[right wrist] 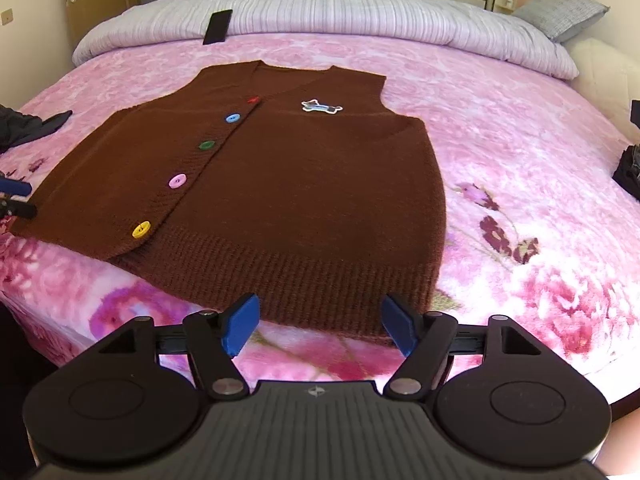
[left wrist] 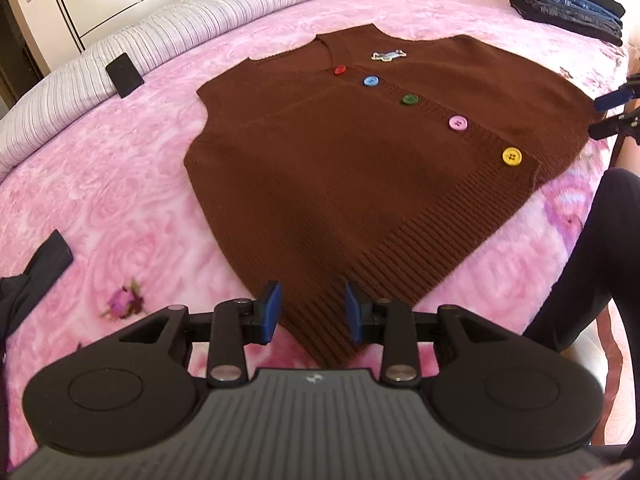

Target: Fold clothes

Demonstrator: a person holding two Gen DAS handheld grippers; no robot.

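Each claw hangs over one bottom corner of the brown vest (left wrist: pixel 360 168): the left claw (left wrist: pixel 312 312), released with a narrow gap, above the hem's left corner, and the right claw (right wrist: pixel 318 328), released wide and empty, above the right corner. The vest lies flat on the pink bed (right wrist: pixel 520 140), its long axis running from hem away toward the neckline, buttons facing up

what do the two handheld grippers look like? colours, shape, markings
Both match: left gripper and right gripper have black linkage arms with silver pivot pins, blue pads on the fingers, round black side housings, and a ribbed grey body with a small star-like logo.
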